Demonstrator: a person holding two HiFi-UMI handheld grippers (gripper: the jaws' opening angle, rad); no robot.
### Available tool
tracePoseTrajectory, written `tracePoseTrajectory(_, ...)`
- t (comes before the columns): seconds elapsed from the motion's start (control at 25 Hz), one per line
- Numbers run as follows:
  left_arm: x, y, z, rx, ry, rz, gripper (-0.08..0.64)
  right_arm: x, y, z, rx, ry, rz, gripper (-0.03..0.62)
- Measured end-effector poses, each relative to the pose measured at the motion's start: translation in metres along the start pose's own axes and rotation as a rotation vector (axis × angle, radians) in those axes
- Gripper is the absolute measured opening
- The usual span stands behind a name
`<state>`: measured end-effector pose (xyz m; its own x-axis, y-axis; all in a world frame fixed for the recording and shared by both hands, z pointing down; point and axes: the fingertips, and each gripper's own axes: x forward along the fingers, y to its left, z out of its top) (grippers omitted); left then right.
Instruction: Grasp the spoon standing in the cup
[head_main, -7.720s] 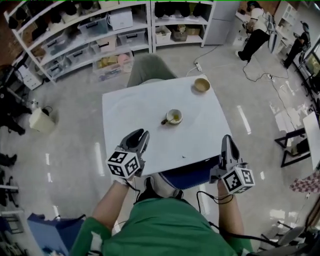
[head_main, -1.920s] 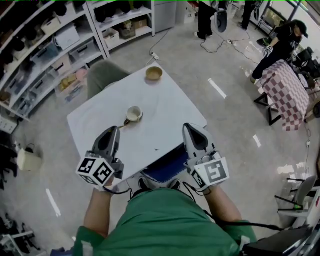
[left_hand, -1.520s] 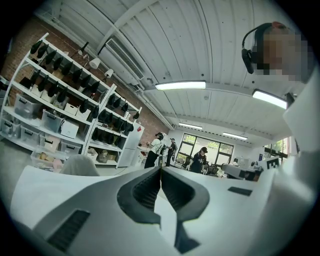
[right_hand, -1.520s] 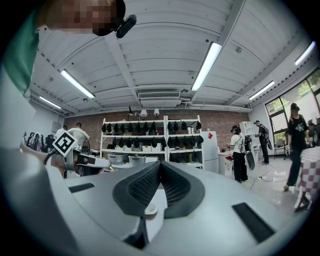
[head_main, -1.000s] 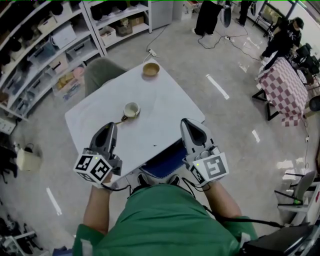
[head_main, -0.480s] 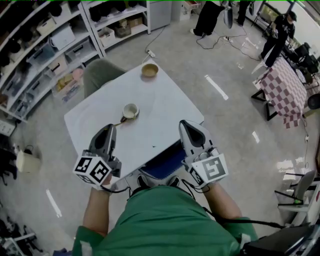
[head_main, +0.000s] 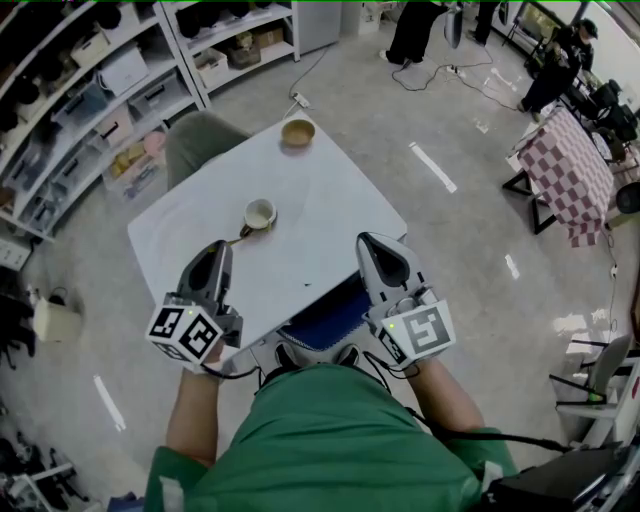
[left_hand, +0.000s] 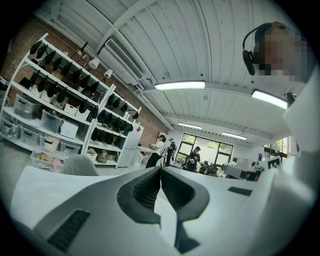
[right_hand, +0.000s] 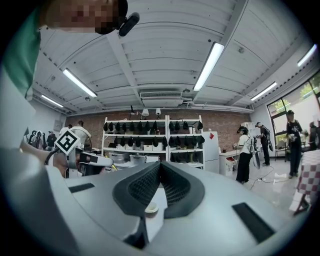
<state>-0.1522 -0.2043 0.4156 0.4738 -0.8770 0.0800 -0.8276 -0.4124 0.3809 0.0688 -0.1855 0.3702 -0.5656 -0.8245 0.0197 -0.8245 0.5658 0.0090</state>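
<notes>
The white table (head_main: 320, 190) carried the cup (head_main: 259, 213) mid-top, with the spoon (head_main: 241, 236) leaning out. You held the left gripper (head_main: 220, 252) and the right gripper (head_main: 378, 246) over its near edge, pointing forward, jaws pressed together on nothing.

A pale round ceramic cup (head_main: 259, 213) stands near the middle of the white square bench (head_main: 330, 190), with a thin metal spoon (head_main: 243, 235) in it leaning out to the near left. A tan round bowl (head_main: 297, 131) sits at the far corner, well apart; the left hand-held gripper (head_main: 221, 248) and right hand-held gripper (head_main: 373, 243) flank the near edge
</notes>
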Motion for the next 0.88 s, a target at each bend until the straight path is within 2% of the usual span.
tracePoseTrajectory(0.2, 0.001, -0.003, 0.000, 0.001, 0.002, -0.004, 0.025, -0.001, 0.000, -0.001, 0.001, -0.001, 0.008, 0.023)
tracePoseTrajectory(0.4, -0.004, -0.006, -0.001, -0.003, 0.005, 0.003, 0.025, -0.006, 0.001, -0.004, 0.048, 0.003, 0.015, 0.023)
tracePoseTrajectory(0.68, -0.003, -0.012, -0.003, 0.003, -0.009, 0.010, 0.025, -0.011, 0.002, 0.003, -0.025, -0.024, 0.035, 0.023)
tracePoseTrajectory(0.88, -0.003, -0.017, -0.005, 0.000, -0.011, 0.025, 0.025, -0.015, -0.001, 0.001, -0.016, -0.021, 0.045, 0.023)
